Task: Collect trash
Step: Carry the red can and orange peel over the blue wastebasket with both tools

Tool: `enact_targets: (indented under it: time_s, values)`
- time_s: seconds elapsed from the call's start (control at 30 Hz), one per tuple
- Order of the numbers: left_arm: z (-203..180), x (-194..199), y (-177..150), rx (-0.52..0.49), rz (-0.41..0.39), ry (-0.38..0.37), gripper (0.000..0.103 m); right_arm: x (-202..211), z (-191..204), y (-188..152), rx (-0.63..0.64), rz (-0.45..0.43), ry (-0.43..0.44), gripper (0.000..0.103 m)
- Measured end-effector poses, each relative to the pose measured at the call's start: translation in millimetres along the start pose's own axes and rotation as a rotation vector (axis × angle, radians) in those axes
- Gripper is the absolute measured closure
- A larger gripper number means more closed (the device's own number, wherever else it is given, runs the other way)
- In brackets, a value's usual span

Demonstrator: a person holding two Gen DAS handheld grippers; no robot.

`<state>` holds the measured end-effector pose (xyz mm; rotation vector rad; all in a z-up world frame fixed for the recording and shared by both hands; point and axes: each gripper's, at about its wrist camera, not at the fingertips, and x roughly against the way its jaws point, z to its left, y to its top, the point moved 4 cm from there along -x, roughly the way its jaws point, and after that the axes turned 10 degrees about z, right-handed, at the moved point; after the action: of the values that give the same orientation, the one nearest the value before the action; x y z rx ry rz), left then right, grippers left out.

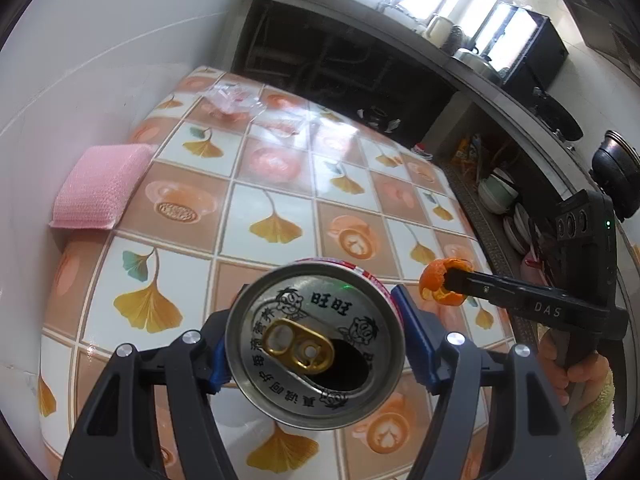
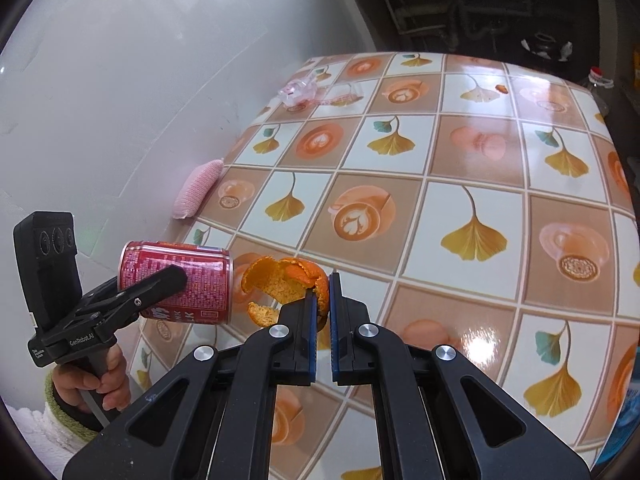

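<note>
Showing can (image 1: 316, 344) lid, label only rightward

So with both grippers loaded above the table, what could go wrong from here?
1. The left gripper holds the opened can tilted; any leftover liquid could spill.
2. The right gripper pinches only an edge of the orange peel, which could tear or drop.
3. The clear plastic wrapper is easily overlooked.

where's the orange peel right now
The orange peel is pinched in the right gripper, held above the near part of the tablecloth, just right of the red can held in the left gripper.
</note>
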<state>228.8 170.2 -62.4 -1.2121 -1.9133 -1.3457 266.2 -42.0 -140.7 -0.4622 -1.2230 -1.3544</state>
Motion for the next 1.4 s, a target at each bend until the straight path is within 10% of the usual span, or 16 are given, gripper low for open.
enact_targets:
  time_s: [0.47, 0.9, 1.4]
  values:
    - [-75.2, 10.8, 0.6, -0.16, -0.008, -0.067, 0.036, 64.2, -28.9, -45.6, -0.094, -0.135, 0.004, 0.099]
    - [-243.4, -42.2, -6.4, -0.444, 0.12, -0.209, 0.037, 181.4, -163.5, -167.3, -0.43, -0.378, -0.083, 0.099]
    - [-473.4, -245.4, -60.6, -0.779, 0.544, -0.213, 0.036, 197.6, -354.1, -316.1, -0.899, -0.369, -0.263, 0.099]
